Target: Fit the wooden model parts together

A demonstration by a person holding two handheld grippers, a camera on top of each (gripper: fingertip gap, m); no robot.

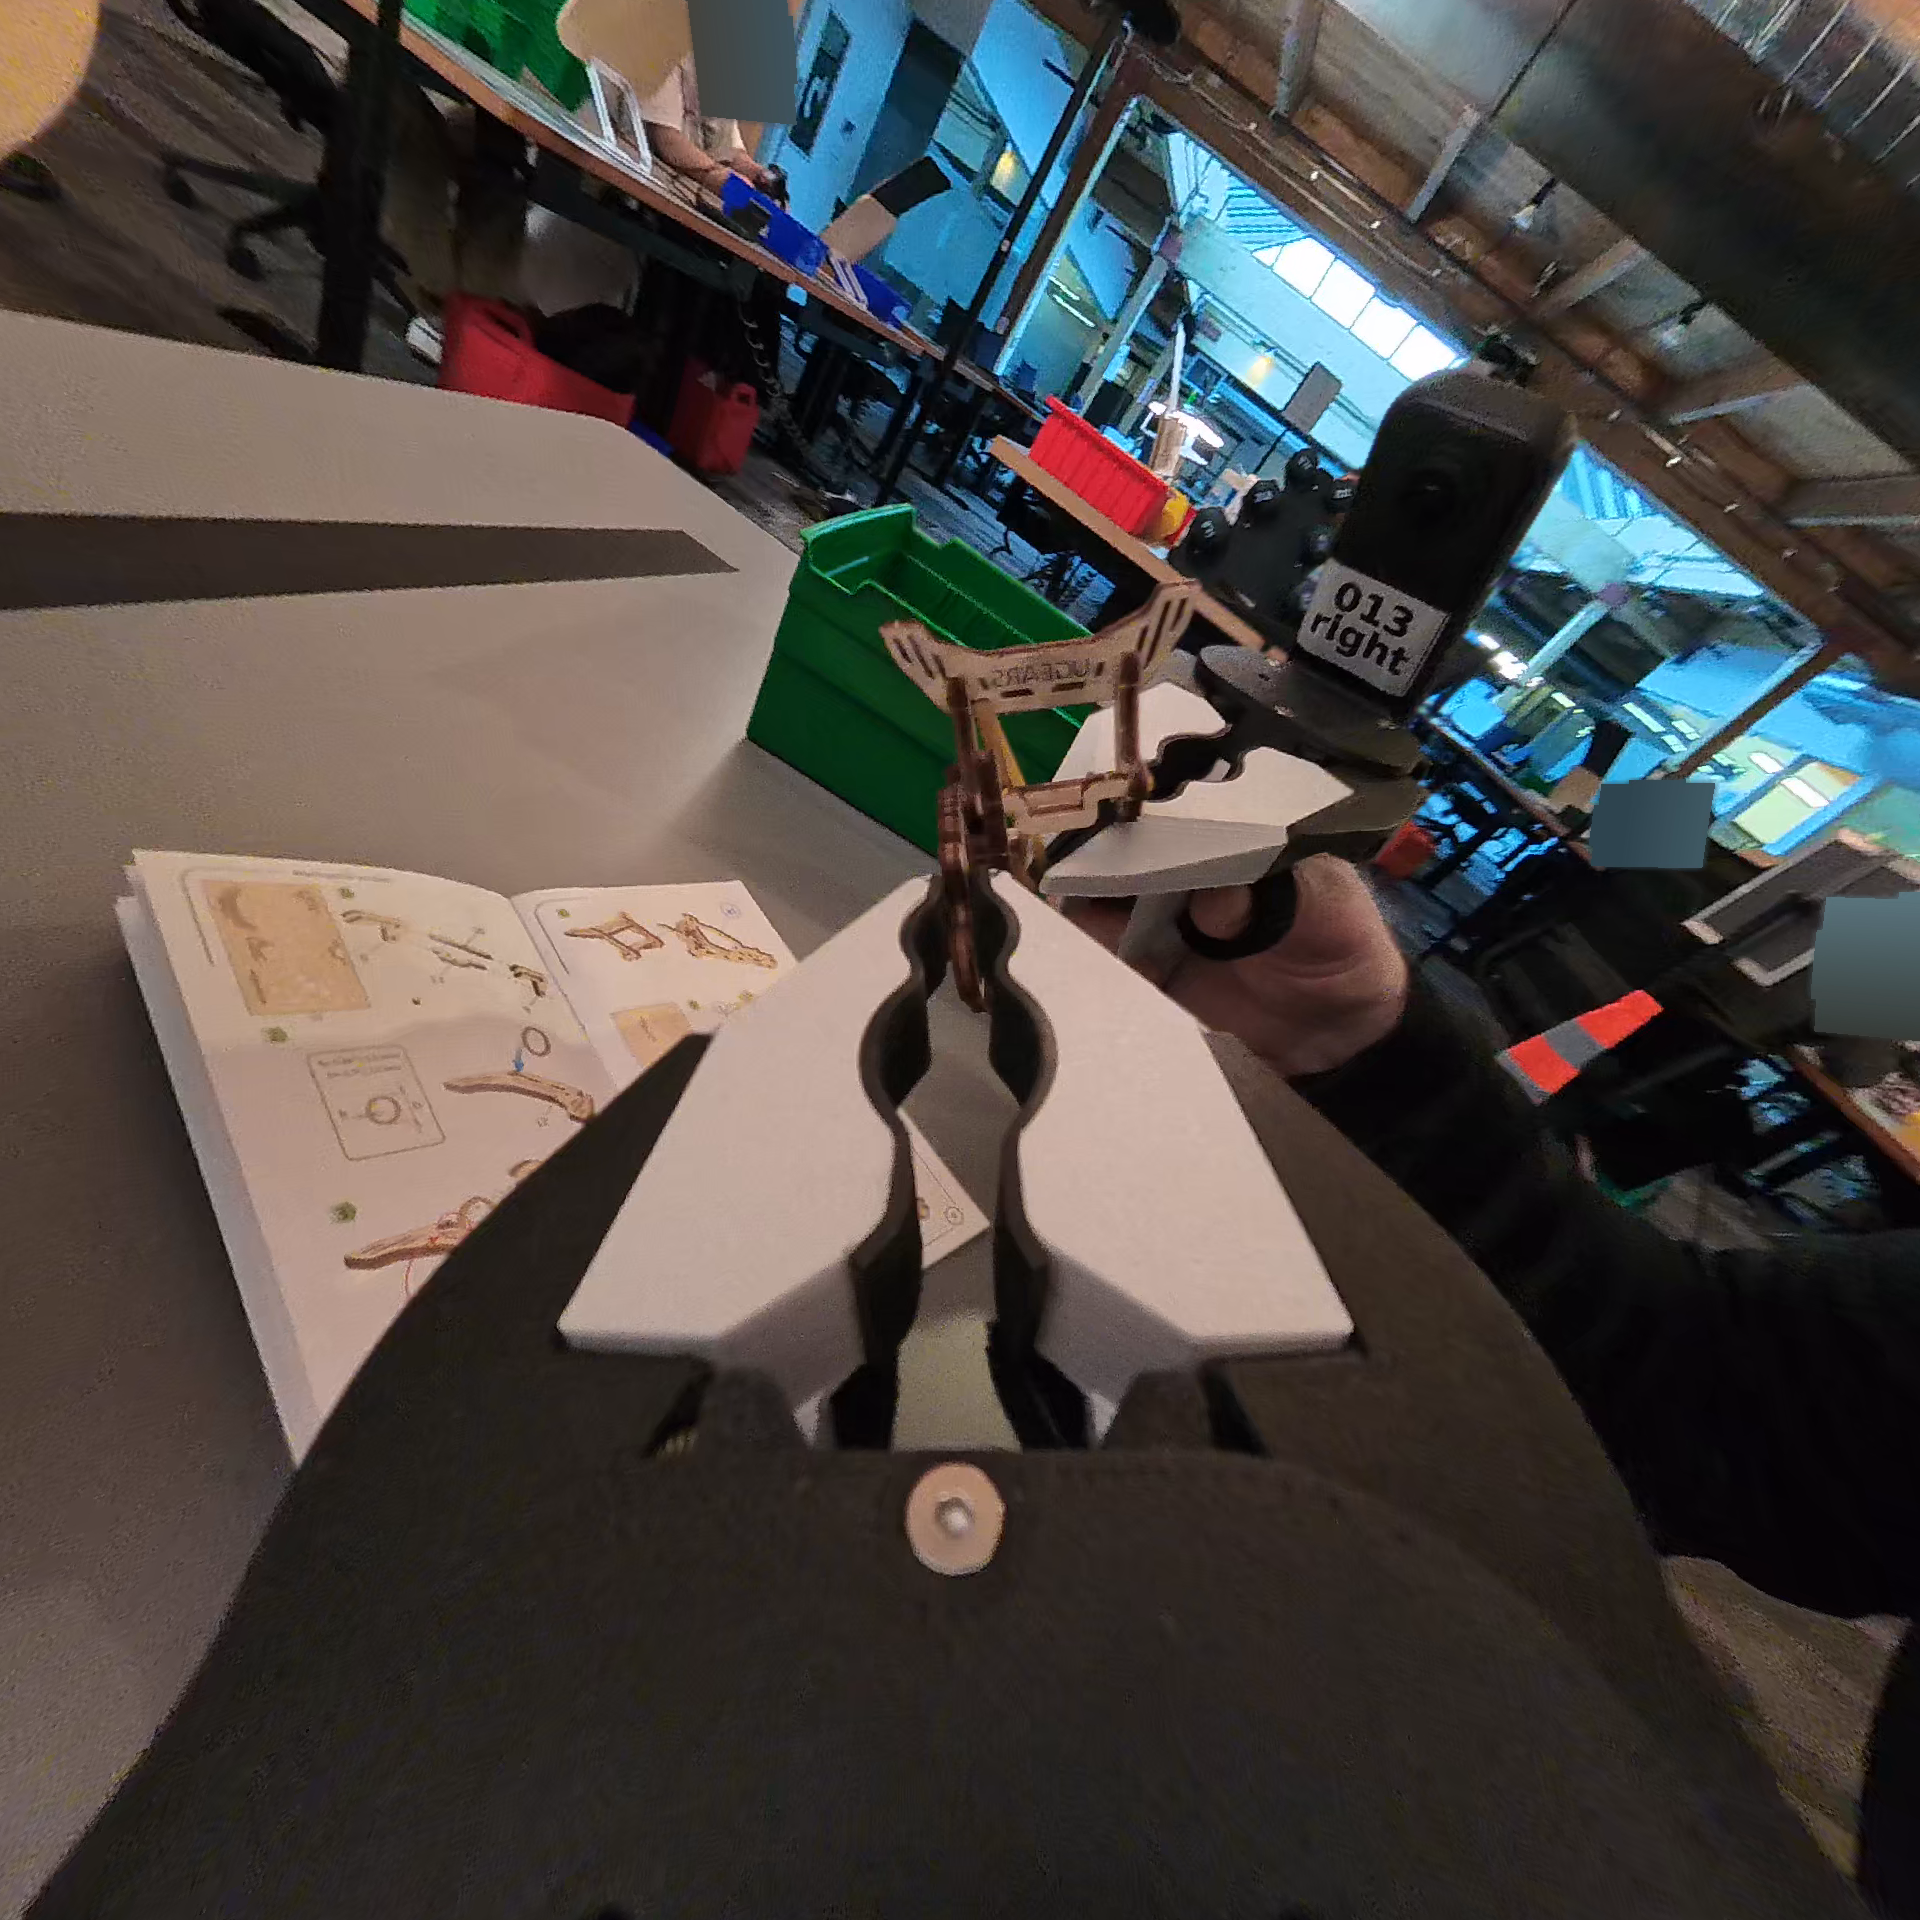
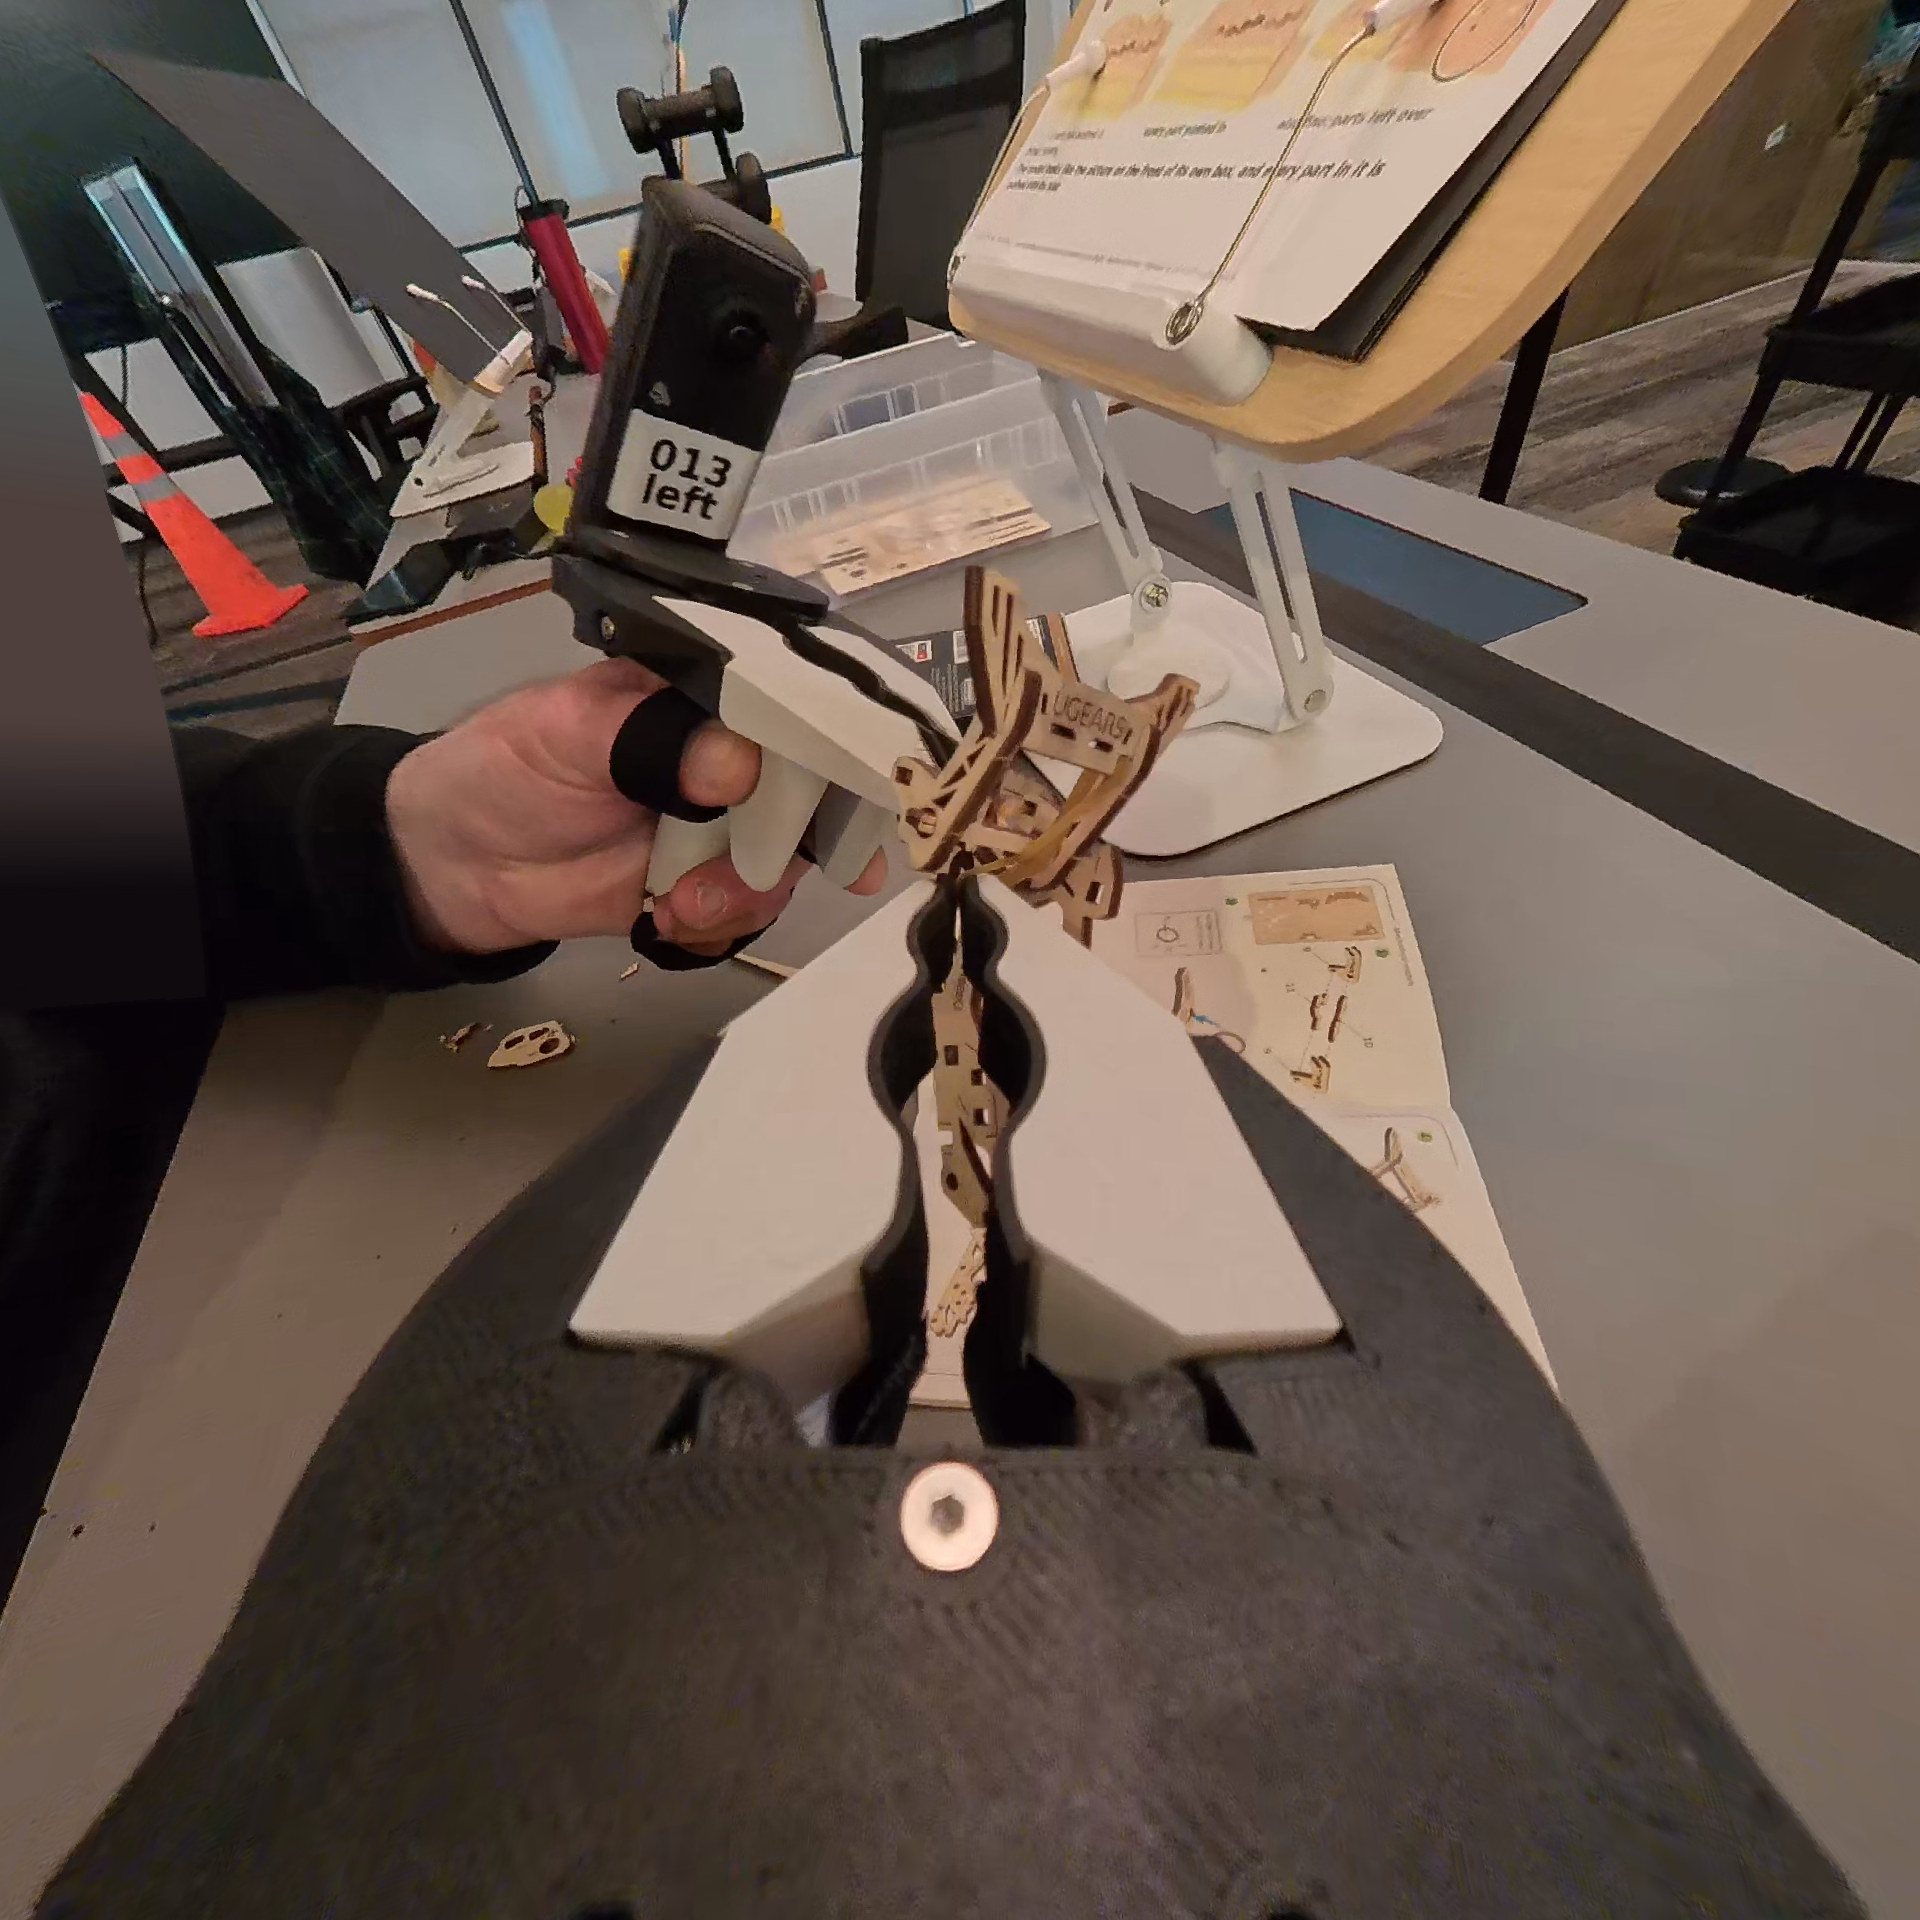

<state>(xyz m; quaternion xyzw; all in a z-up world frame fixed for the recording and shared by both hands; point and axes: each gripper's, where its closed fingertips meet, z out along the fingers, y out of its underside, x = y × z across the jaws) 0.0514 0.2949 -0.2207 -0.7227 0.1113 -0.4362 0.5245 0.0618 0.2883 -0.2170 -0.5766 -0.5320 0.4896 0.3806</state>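
Two hand-held grippers are meeting at one laser-cut plywood model (image 1: 1029, 727), which is sitting just above the centre of both views, held in the air over a matte grey table (image 1: 436, 748).

In the left wrist view, the left gripper (image 1: 964, 914) is closing its white wedge-shaped fingers (image 1: 790, 1122), lined with wavy black pads, on a dark-edged lower tab of the model. The right gripper (image 1: 1127, 805) is entering from the right of the frame, its tips pinching the model's thin cross-strut, with a hand (image 1: 1299, 977) wrapped round its handle. A glossy green plastic bin (image 1: 862, 675) is standing behind the model, and an open instruction booklet (image 1: 416, 1039) is lying flat at the left.

In the right wrist view, the right gripper (image 2: 961, 904) is clamping a long slotted plywood strip (image 2: 961, 1101) that is running down the gap between its pads. The left gripper (image 2: 925, 743) is reaching in from the upper left and gripping the model (image 2: 1039, 769) at its ribbed side frame. Small loose wooden pieces (image 2: 530, 1044) are lying on the table (image 2: 1662, 1039) at the left, and a wooden book stand (image 2: 1403, 312) on a white hinged base is occupying the upper right.
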